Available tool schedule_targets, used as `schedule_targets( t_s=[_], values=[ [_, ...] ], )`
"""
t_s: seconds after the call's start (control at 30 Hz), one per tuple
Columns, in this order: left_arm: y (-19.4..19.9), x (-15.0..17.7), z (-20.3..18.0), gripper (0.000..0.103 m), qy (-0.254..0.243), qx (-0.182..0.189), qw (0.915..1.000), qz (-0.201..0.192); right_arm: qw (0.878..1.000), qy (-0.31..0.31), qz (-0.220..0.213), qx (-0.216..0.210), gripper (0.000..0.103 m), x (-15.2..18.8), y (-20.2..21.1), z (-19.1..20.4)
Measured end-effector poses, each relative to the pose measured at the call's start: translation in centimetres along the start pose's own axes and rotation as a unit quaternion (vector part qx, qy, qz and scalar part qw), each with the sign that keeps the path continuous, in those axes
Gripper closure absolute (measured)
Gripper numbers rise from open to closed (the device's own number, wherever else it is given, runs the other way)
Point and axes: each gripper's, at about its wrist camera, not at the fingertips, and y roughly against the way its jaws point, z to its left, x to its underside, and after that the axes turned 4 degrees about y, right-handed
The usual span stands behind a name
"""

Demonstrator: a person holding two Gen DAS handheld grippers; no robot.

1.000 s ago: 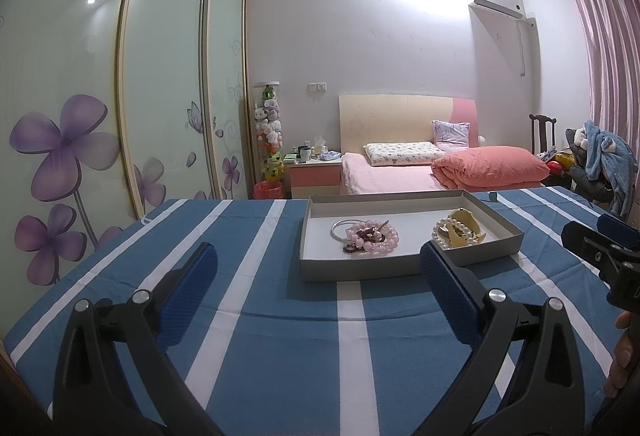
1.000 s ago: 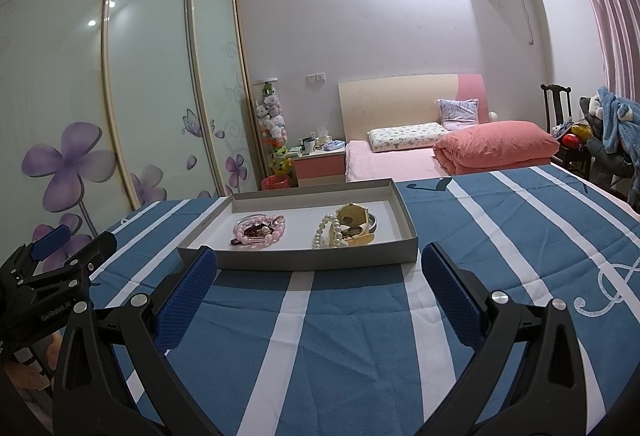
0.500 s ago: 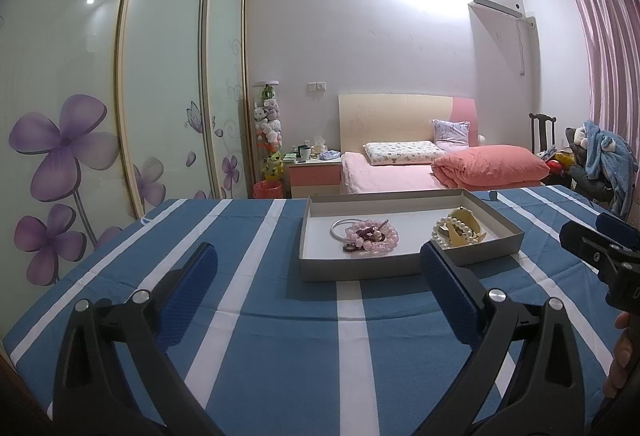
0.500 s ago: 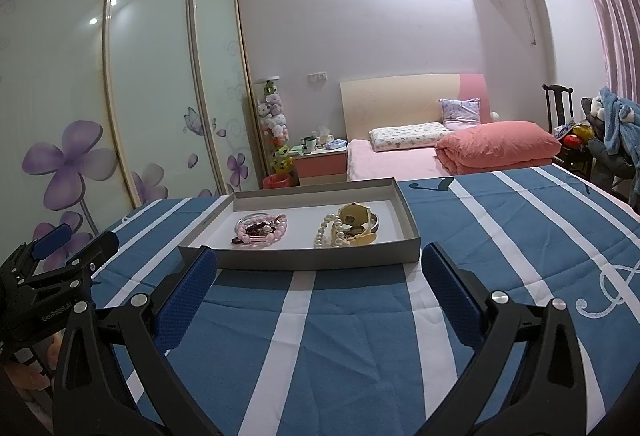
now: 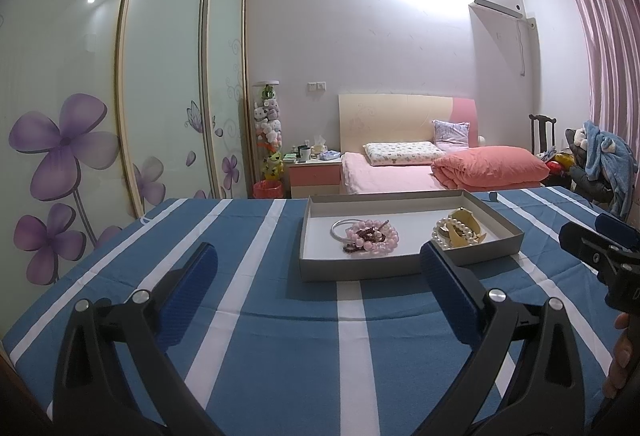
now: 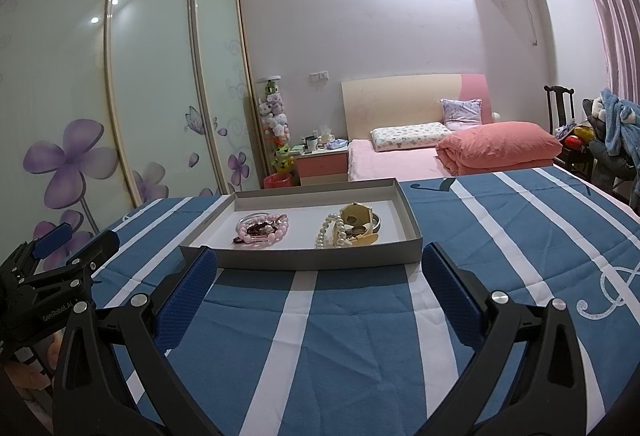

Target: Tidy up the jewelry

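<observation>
A shallow grey box tray (image 5: 360, 270) (image 6: 304, 260) lies on the blue striped cloth. Inside at the left lie a pink bead bracelet (image 5: 372, 238) (image 6: 262, 230) with a silver bangle (image 5: 338, 228) and dark beads. At the right lie a pearl bracelet (image 5: 450, 232) (image 6: 330, 230) and a yellow gold piece (image 5: 464, 226) (image 6: 354, 215). My left gripper (image 5: 318, 290) is open and empty, short of the tray's near wall. My right gripper (image 6: 320, 292) is open and empty, just short of the tray. Each gripper shows at the edge of the other's view, the right one (image 5: 600, 240) and the left one (image 6: 56, 256).
The blue and white striped cloth (image 5: 280, 336) (image 6: 360, 336) covers the table. Behind it stand a pink bed (image 5: 420, 171), a nightstand (image 5: 314, 175), a glass wardrobe (image 5: 120, 95) at the left and a chair with clothes (image 5: 600, 163) at the right.
Both grippers have drifted only slightly; the tray and jewelry lie as before.
</observation>
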Motion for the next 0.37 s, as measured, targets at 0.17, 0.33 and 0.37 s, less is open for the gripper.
schedule_targets(
  t_s=[0.17,0.33,0.37],
  values=[
    [0.01,0.27,-0.13,0.004,0.003,-0.002,1.0,0.0,1.0,0.0,0.0,0.0,0.002,-0.07,0.01,-0.13],
    [-0.06,0.32,-0.01,0.004,0.009,-0.001,1.0,0.004,1.0,0.0,0.0,0.0,0.002,-0.05,0.05,-0.07],
    [-0.05,0.35,-0.07,0.004,0.009,-0.001,0.9999,0.004,1.0,0.0,0.0,0.0,0.002,-0.03,0.07,-0.04]
  ],
)
